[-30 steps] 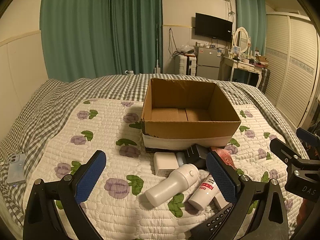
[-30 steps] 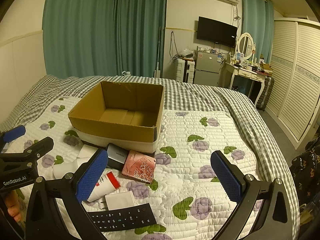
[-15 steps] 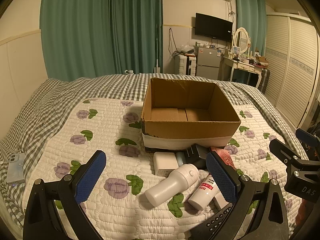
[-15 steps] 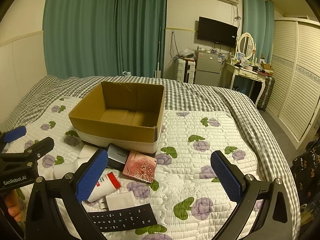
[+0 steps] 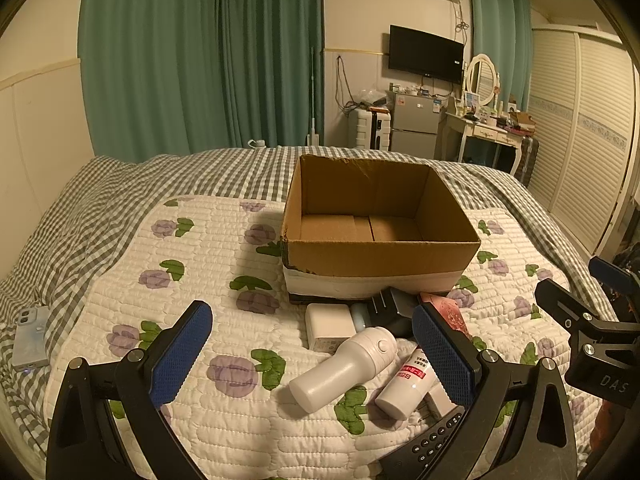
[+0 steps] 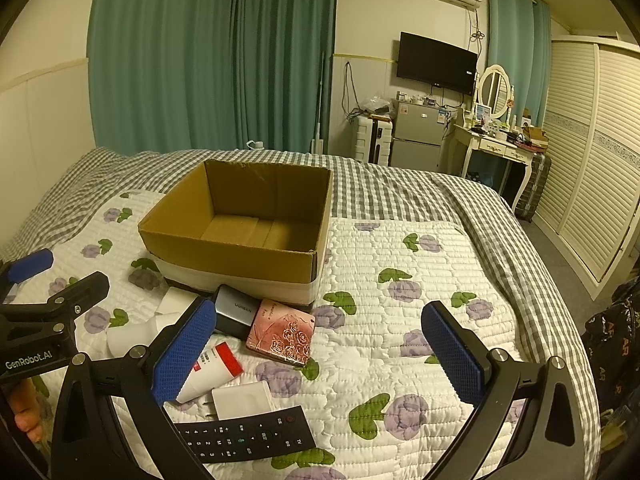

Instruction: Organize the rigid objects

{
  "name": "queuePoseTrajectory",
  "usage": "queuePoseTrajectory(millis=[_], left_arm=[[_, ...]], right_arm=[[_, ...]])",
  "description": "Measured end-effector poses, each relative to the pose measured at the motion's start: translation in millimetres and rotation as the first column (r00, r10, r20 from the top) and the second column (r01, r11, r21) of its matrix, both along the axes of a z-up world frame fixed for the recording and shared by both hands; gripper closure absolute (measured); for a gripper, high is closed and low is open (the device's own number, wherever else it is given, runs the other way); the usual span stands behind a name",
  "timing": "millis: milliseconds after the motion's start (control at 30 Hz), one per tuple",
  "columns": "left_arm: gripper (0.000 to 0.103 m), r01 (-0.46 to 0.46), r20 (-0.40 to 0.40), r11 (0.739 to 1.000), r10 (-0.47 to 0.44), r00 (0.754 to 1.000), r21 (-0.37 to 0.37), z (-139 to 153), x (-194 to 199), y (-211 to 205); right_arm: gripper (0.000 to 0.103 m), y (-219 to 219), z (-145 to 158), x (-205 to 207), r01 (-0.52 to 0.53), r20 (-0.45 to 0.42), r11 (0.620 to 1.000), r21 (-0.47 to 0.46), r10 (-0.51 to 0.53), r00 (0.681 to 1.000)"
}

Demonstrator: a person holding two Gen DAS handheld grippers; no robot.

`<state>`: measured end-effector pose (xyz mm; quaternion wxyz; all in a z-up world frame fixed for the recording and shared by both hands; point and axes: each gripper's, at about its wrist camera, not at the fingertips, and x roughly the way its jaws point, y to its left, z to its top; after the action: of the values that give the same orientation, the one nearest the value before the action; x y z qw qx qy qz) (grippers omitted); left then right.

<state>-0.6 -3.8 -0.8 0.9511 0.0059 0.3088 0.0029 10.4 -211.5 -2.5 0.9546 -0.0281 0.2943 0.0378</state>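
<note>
An open, empty cardboard box [image 5: 380, 256] [image 6: 240, 256] stands on the quilted bed. In front of it lies a cluster: a white handheld device [image 5: 344, 364], a white tube with a red cap [image 5: 404, 384] [image 6: 216, 364], a white charger block [image 5: 330, 320], a grey UGREEN charger [image 6: 236, 310], a pink rose-patterned case [image 6: 282, 338], a white plug adapter [image 6: 242, 400] and a black remote [image 6: 248, 438]. My left gripper [image 5: 312, 352] is open and empty, above the white device. My right gripper [image 6: 318, 354] is open and empty, over the pink case.
A phone [image 5: 28, 338] lies at the bed's left edge. Green curtains [image 5: 200, 52], a TV [image 5: 426, 54], a small fridge [image 5: 414, 128] and a dressing table [image 5: 488, 128] stand behind the bed. Louvred wardrobe doors [image 5: 592, 128] line the right wall.
</note>
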Motion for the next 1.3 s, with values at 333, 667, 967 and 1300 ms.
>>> queuePoseTrajectory(millis=[333,667,967,1300], left_arm=[[0.001,0.005,-0.004,1.000,-0.005,1.000,0.006,-2,0,-3],[0.001,0.012,-0.012,1.000,-0.011,1.000,0.015,-1,-7,1],[0.001,-0.002,-0.024,1.000,0.003,1.000,0.018,3,-16,12],[0.001,0.010,-0.058,0.999,-0.007,0.998,0.038,-7,-9,9]], right_arm=[[0.000,-1,-3,0,0.011,-0.006,1.000,-0.010,-0.011,1.000],[0.000,3,2,-9,0.053,-0.059,0.998,-0.041,-0.055,0.997],[0.000,22,-47,-23,0.107,-0.304,0.994,-0.024,-0.109,0.947],[0.008,24,-115,-6,0.190,-0.477,0.976,0.108,-0.117,0.871]])
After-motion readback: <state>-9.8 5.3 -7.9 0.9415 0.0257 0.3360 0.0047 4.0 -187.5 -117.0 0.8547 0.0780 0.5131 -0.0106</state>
